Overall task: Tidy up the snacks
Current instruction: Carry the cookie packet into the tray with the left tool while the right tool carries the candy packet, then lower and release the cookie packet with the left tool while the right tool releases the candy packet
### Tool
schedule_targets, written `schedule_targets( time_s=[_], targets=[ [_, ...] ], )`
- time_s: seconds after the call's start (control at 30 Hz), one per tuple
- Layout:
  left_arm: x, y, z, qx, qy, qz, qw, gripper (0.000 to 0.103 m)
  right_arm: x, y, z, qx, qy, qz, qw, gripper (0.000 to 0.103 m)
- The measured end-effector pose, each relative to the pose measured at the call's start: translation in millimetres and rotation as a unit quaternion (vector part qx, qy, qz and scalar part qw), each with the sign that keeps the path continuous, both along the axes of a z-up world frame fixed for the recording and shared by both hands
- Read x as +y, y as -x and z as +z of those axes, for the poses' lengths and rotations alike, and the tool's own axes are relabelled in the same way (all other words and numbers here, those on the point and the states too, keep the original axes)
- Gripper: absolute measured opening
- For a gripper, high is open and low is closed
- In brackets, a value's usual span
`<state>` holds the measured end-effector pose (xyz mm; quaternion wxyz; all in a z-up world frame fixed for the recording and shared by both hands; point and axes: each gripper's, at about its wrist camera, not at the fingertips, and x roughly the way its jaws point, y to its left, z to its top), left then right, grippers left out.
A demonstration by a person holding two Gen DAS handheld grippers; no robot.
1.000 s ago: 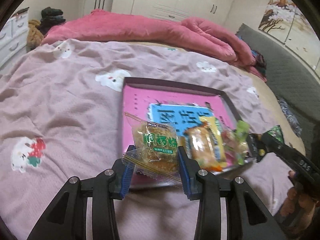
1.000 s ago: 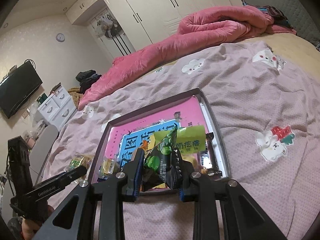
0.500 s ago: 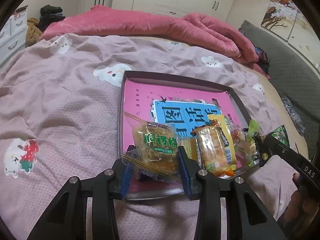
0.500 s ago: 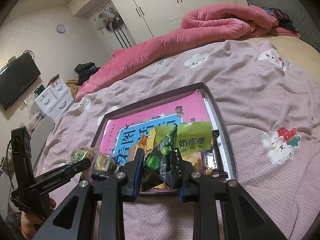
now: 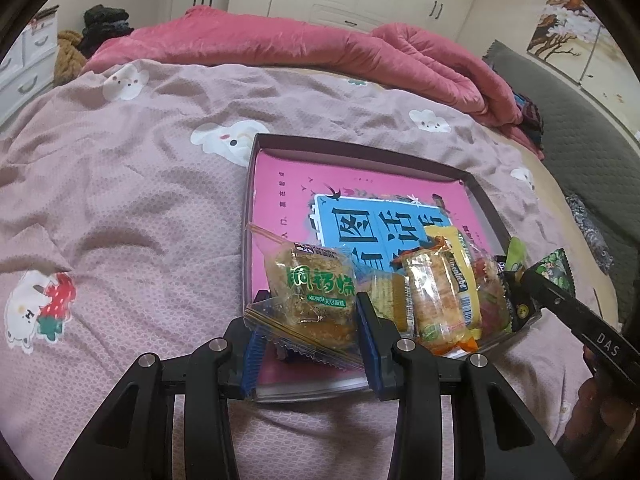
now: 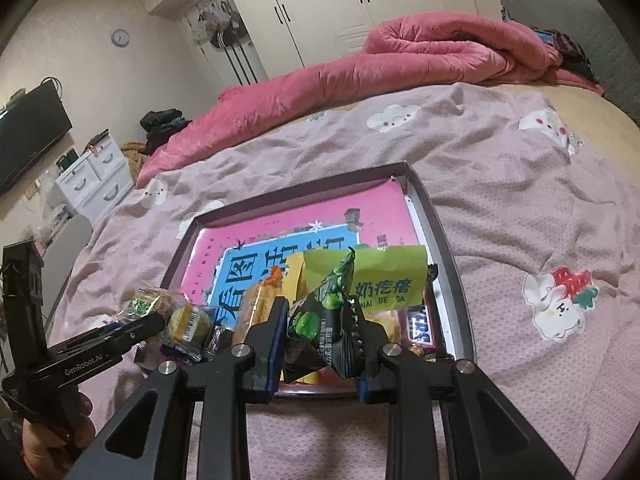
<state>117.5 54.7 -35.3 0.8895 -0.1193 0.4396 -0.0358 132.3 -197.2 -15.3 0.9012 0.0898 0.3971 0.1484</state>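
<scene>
My left claw (image 5: 306,334) grips the cake pack (image 5: 314,296), my right claw (image 6: 320,334) the pea bag (image 6: 324,326), both over the tray's (image 6: 448,248) near edge, to drop in.

free: far half of tray (image 5: 360,152), bare pink book cover (image 5: 288,200) | free: bedspread (image 5: 120,220) left and right of tray | blocked: near tray edge, row of snack packets (image 5: 436,300) | blocked: far bedside, rolled pink quilt (image 6: 420,56)
</scene>
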Motion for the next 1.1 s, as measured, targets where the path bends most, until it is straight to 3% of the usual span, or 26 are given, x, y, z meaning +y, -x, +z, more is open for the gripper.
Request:
schedule_targets(
  time_s=[1.1],
  targets=[
    [-1.3, -3.7, -7.3, 0.009, 0.007, -0.006, 0.9999, 0.043, 14.2, -17.5, -23.9, 0.014, 0.017, 0.014, 1.0, 0.028]
  ],
)
